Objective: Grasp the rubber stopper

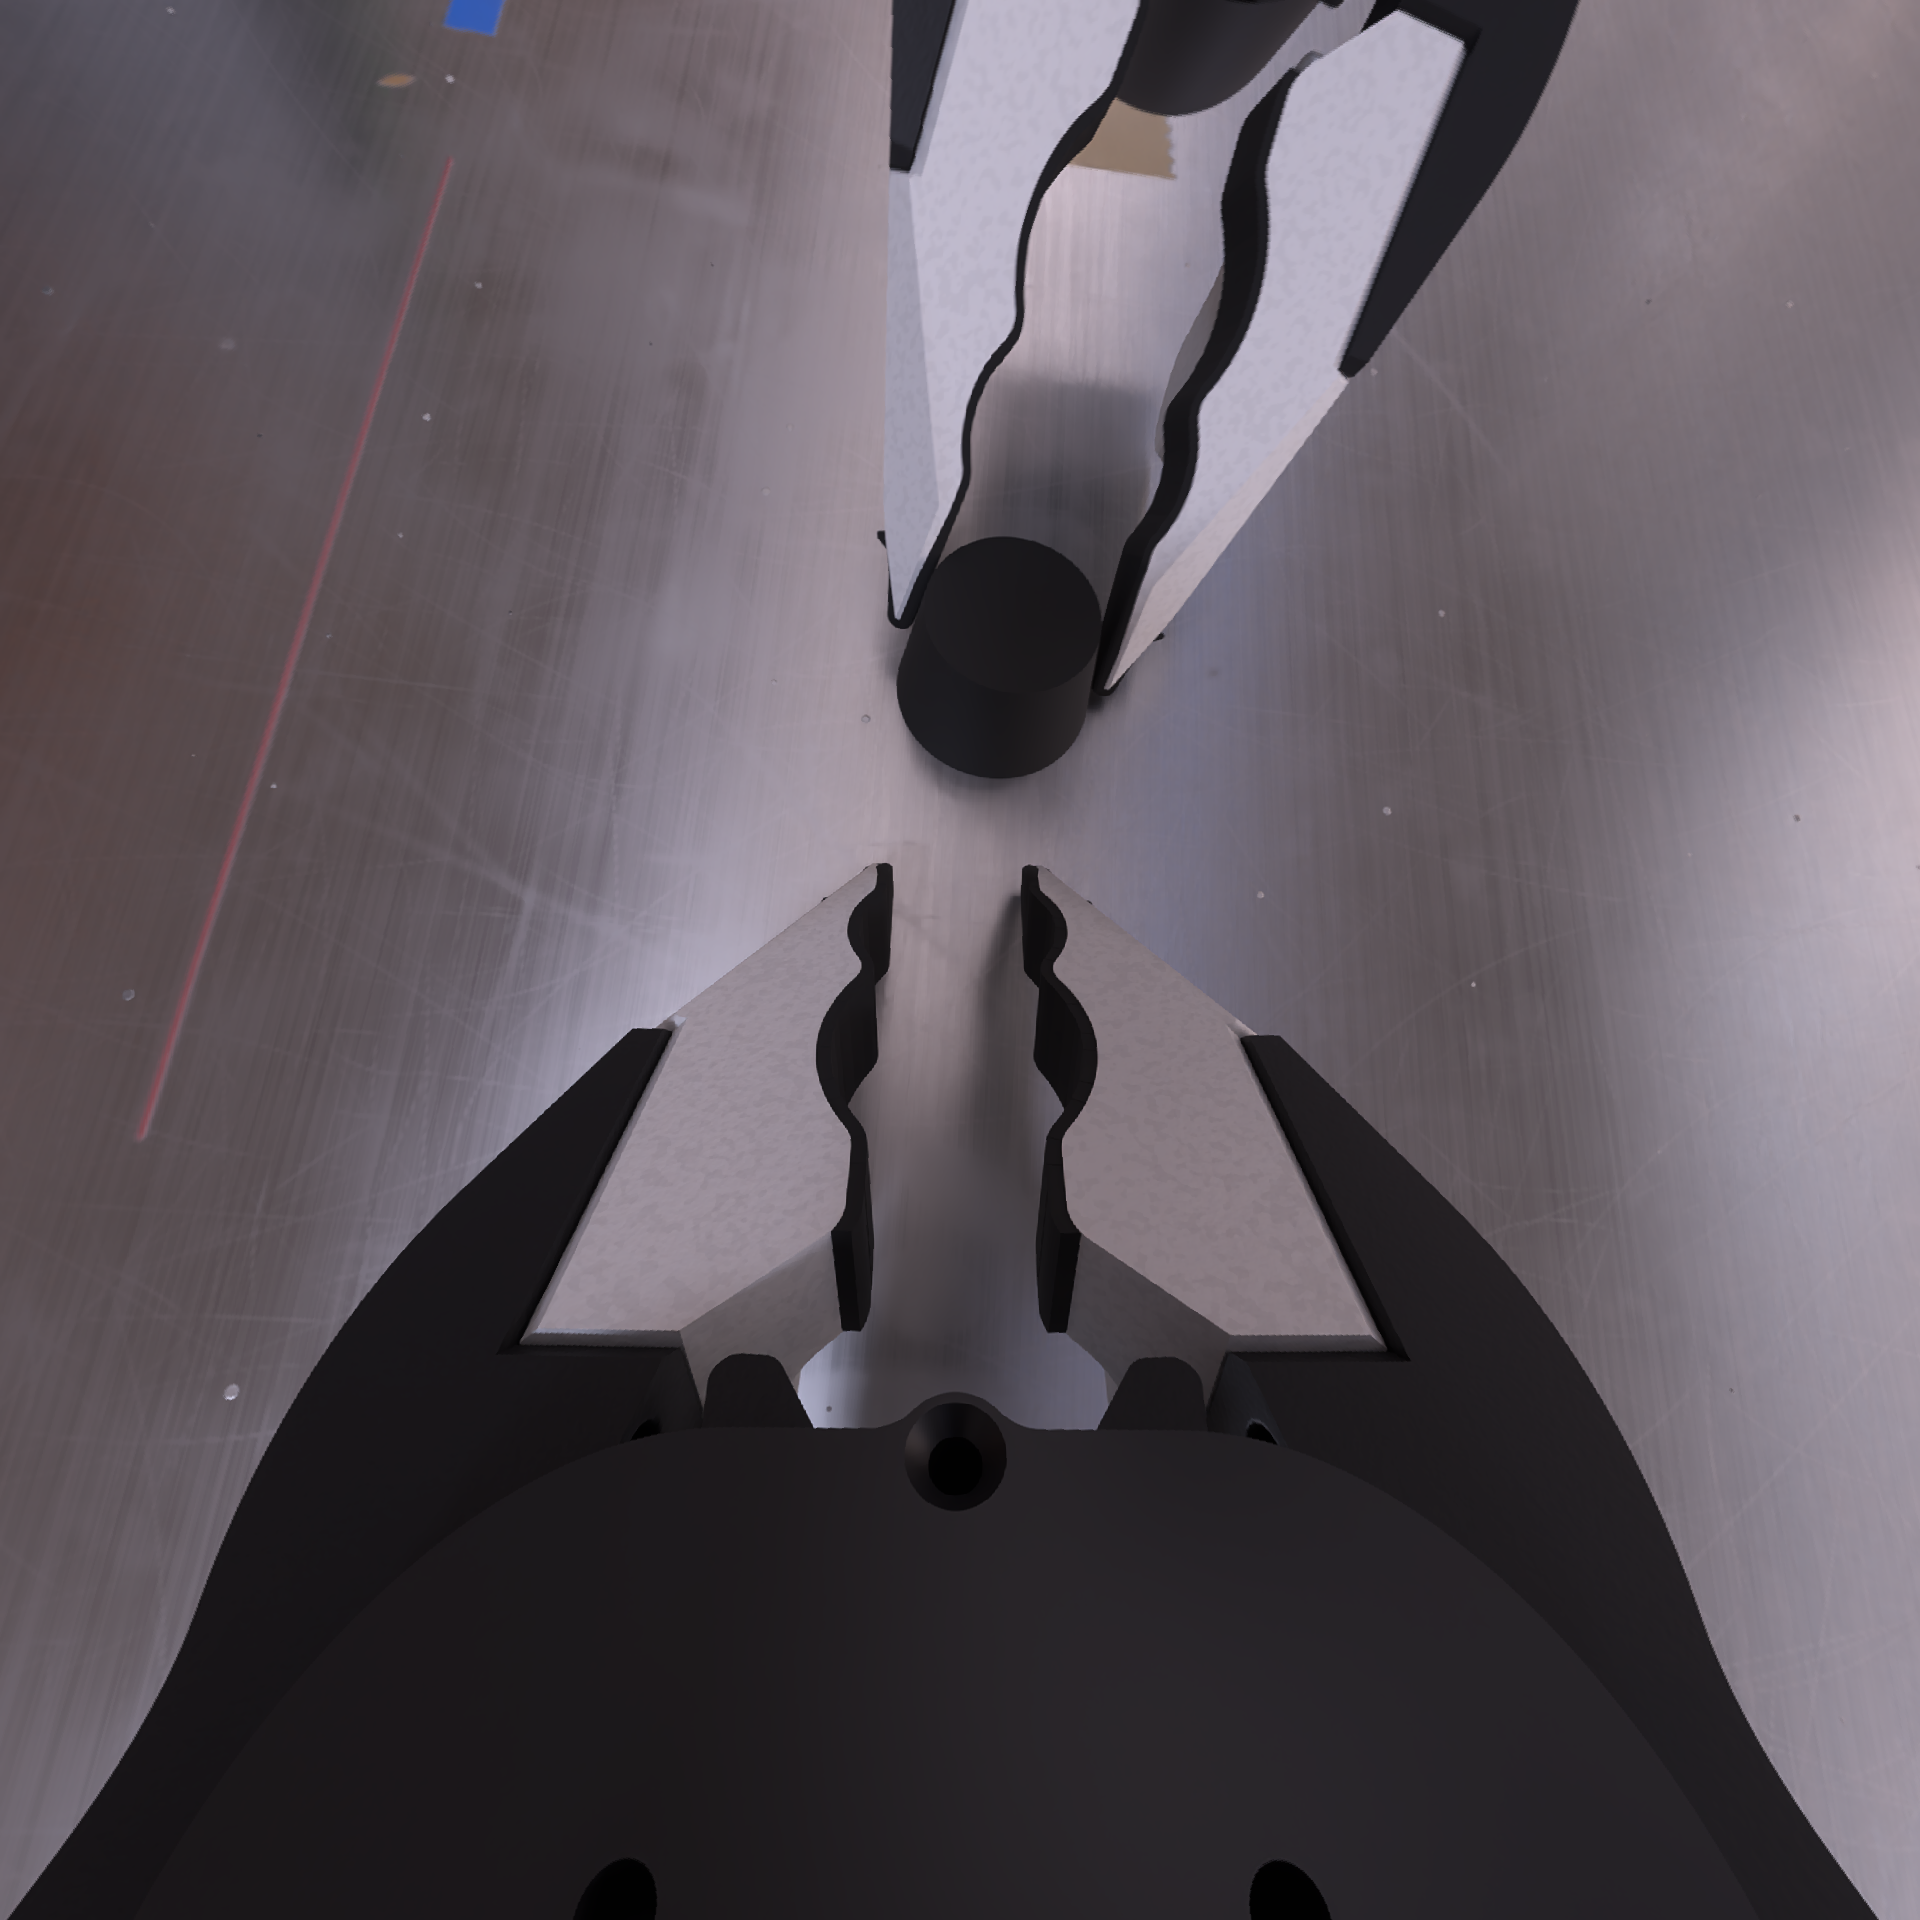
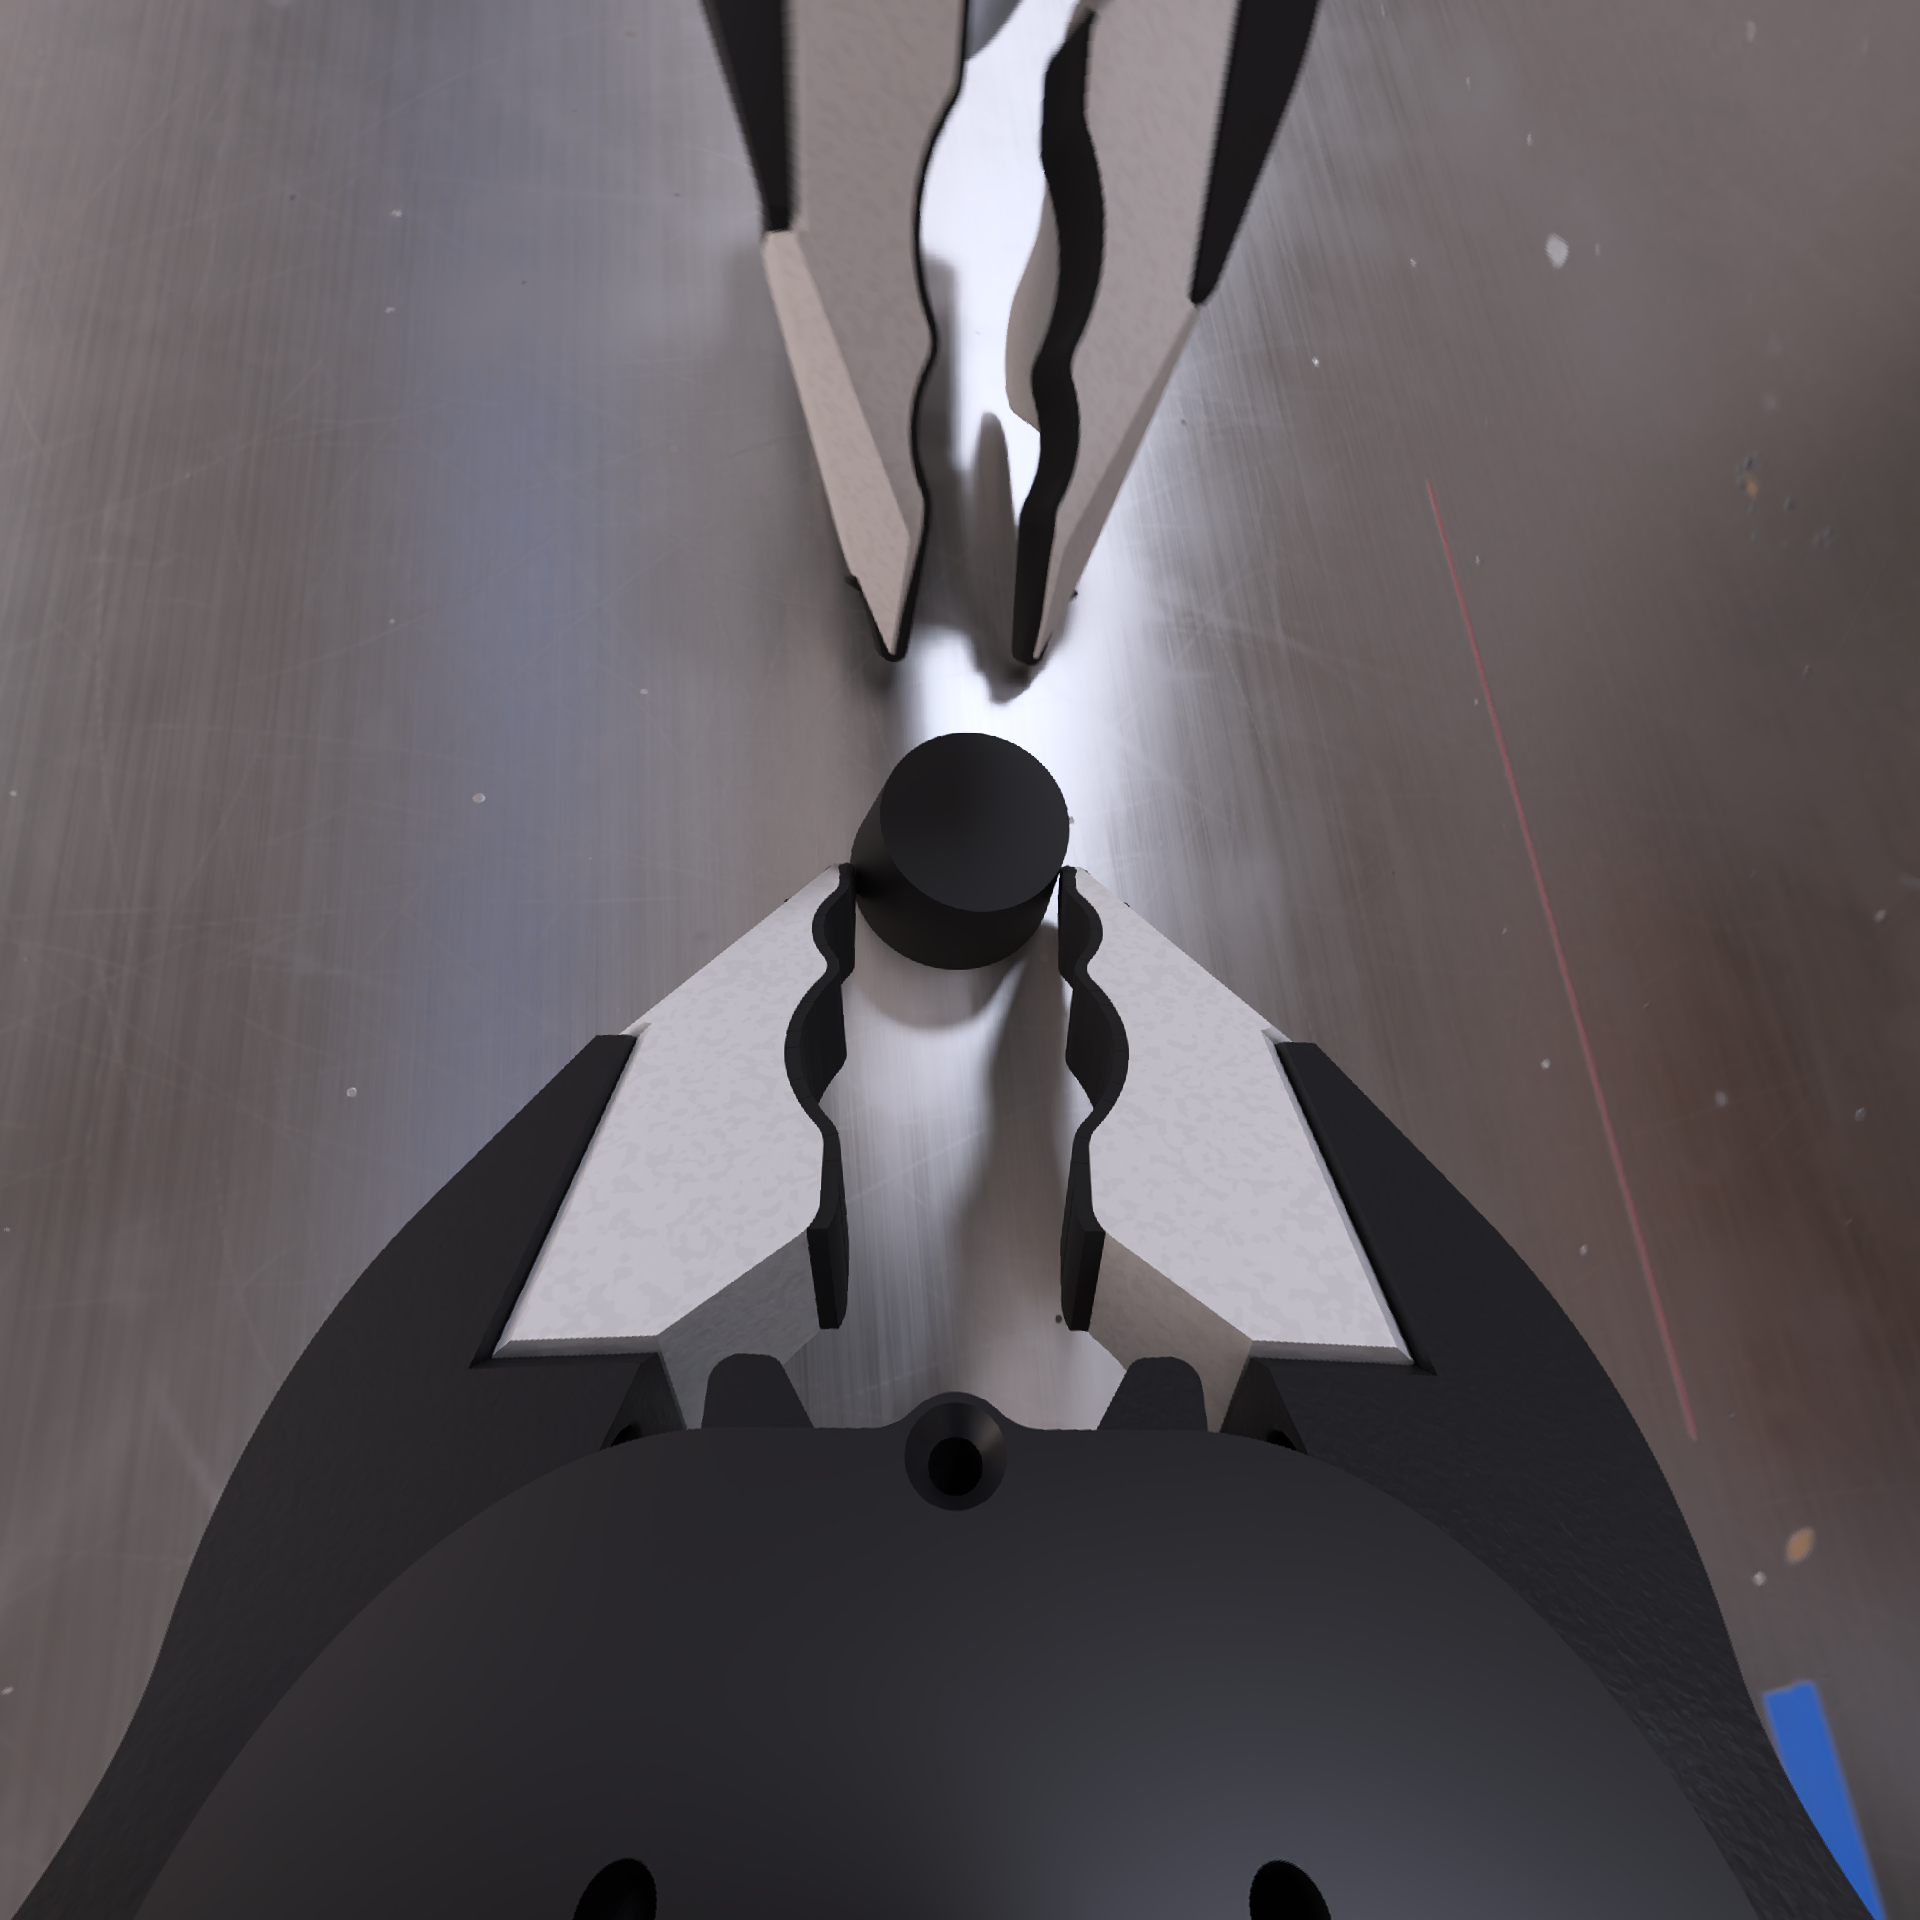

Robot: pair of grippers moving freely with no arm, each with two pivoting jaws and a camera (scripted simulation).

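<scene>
A black rubber stopper (image 1: pixel 997 675) stands upright on the brushed metal table (image 1: pixel 520 727). In the right wrist view the stopper (image 2: pixel 971 831) sits between my right gripper's (image 2: pixel 956 883) fingertips. The pads press it from both sides while it rests on the table. In the left wrist view my right gripper (image 1: pixel 1006 649) shows from the front, clamped on the stopper. My left gripper (image 1: pixel 956 883) is empty with its jaws a little apart. It points at the stopper from just short of it. It also shows in the right wrist view (image 2: pixel 961 652), beyond the stopper.
A thin red line (image 1: pixel 301 644) runs along the table, also in the right wrist view (image 2: pixel 1558 956). A blue strip (image 1: pixel 473 12) lies far off, and it shows in the right wrist view (image 2: pixel 1813 1849). A tan patch (image 1: pixel 1132 145) lies behind my right gripper.
</scene>
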